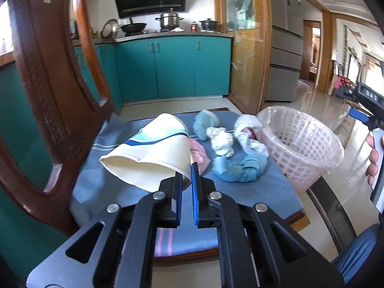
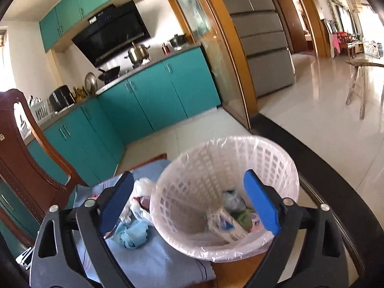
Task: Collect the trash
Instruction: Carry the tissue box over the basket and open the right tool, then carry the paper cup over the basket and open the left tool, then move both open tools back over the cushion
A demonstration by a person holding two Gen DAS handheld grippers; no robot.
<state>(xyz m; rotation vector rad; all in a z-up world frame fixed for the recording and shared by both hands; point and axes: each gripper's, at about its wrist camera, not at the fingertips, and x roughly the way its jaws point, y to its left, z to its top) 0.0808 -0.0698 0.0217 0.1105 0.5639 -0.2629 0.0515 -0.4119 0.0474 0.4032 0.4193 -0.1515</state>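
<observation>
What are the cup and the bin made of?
Cup: looks like thin matte paper; its rim is squashed flat and creased in the left tongs. Bin: seems glossy white lattice plastic, lined with a thin clear film bag that crinkles over the rim.

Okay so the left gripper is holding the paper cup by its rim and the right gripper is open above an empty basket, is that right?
Not quite: the basket is not empty. The right wrist view shows crumpled wrappers and tissue already lying at its bottom. The rest holds: the left gripper is shut on the paper cup at its rim, and the right gripper is open above the basket.
</observation>
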